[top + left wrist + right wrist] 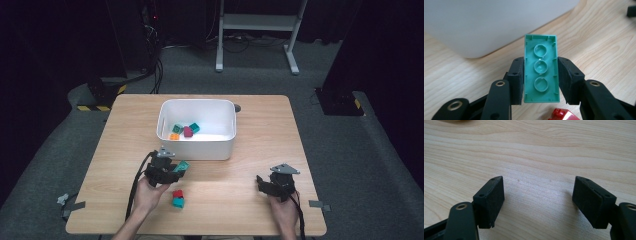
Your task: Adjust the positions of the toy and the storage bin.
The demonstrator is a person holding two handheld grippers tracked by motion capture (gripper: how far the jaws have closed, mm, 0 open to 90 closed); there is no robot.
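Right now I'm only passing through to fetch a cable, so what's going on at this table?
A person is sorting toy bricks. The left gripper clamps a green brick just in front of the white bin, which has several bricks inside. A red brick and a teal brick lie on the table. The right gripper is open with nothing between its jaws.

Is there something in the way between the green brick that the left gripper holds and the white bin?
Nothing loose lies between them. The left gripper holds the green brick just in front of the white bin, and its near wall is the one obstacle: the brick must go over the rim. The blocks inside leave free floor at the right.
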